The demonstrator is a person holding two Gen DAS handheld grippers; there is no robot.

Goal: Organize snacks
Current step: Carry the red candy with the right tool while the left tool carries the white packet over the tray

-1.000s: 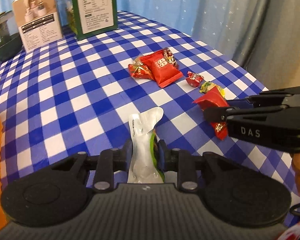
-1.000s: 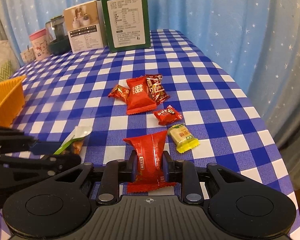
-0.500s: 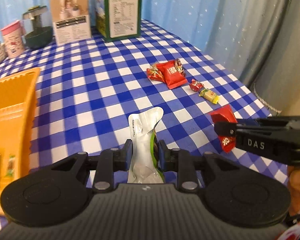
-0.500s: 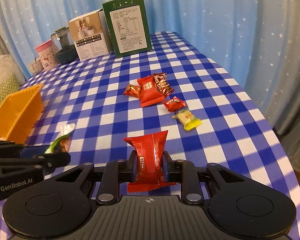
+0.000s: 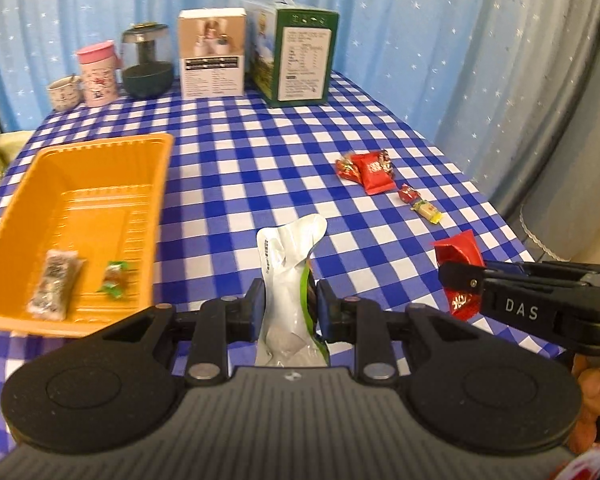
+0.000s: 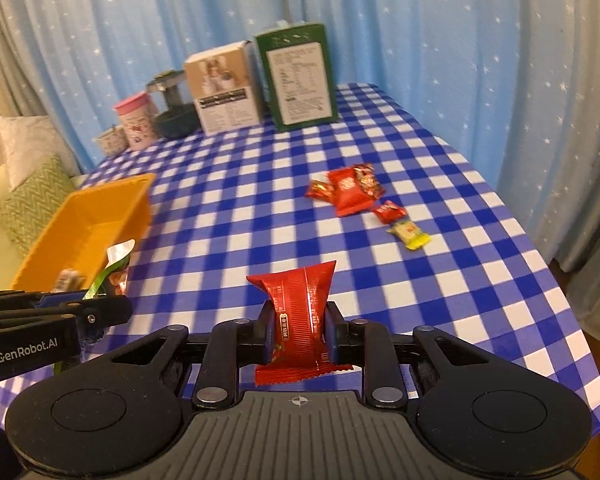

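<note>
My left gripper (image 5: 289, 306) is shut on a silver and green snack packet (image 5: 286, 276), held above the checked table to the right of the orange basket (image 5: 156, 184). Two wrapped snacks (image 5: 56, 282) lie in that basket. My right gripper (image 6: 299, 330) is shut on a red snack packet (image 6: 300, 312), also lifted off the table. In the left wrist view the right gripper (image 5: 460, 280) shows at the right edge with the red packet (image 5: 458, 254). A cluster of red snacks (image 6: 346, 190), a small red candy (image 6: 390, 212) and a yellow candy (image 6: 409, 233) lie on the cloth at the right.
At the table's far end stand a green box (image 5: 302, 64), a white box (image 5: 212, 54), a dark glass pot (image 5: 146, 62), a pink cup (image 5: 97, 73) and a small mug (image 5: 63, 92). Blue curtains hang behind. A sofa with cushions (image 6: 32, 200) sits at the left.
Both grippers have risen and pulled back from the table with their packets still held. The orange basket and the far end of the table have come into view.
</note>
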